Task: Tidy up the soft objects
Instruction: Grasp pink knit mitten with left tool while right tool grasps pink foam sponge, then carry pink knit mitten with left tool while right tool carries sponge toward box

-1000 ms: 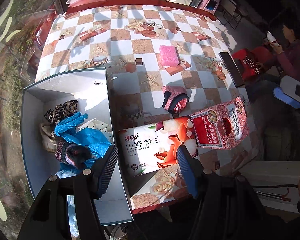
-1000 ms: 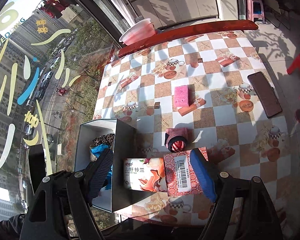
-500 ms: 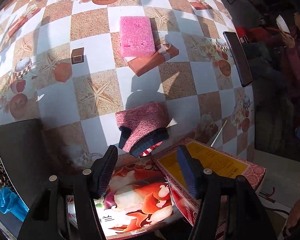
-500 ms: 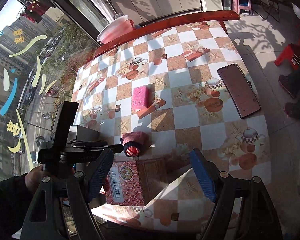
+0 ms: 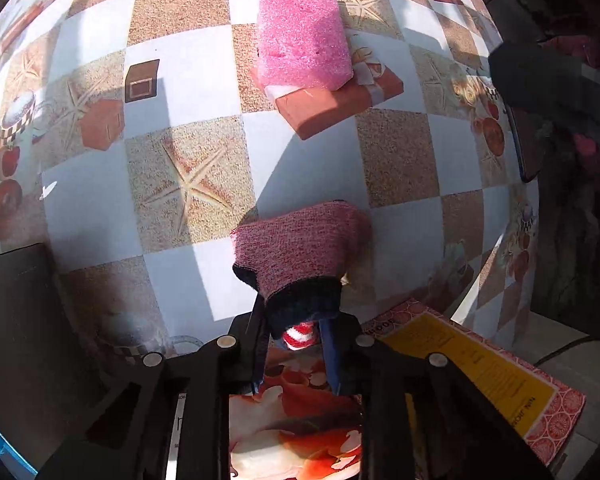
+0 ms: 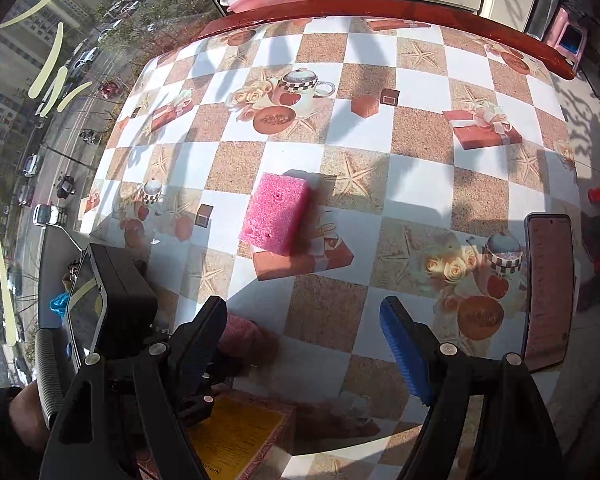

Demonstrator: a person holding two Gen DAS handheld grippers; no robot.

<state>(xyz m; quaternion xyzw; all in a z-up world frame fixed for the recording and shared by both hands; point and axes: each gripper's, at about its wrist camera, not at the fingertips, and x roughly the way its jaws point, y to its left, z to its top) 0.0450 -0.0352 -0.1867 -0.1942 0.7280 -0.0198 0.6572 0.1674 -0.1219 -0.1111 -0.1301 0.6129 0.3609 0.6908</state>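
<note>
Rolled pink knit sock [image 5: 300,248]: dark cuff, red-white striped core, lying on checkered table [image 5: 204,80] near its near edge. Left gripper [image 5: 296,336]: jaws just closed, pinching sock's cuff end. Pink sponge [image 5: 302,38]: farther out on table, well apart from sock. Red patterned box [image 5: 484,376]: near right, beside gripper. Right gripper [image 6: 304,340]: spread wide, nothing between jaws, above table right of sock. Dark phone [image 6: 548,288]: far right edge.
</note>
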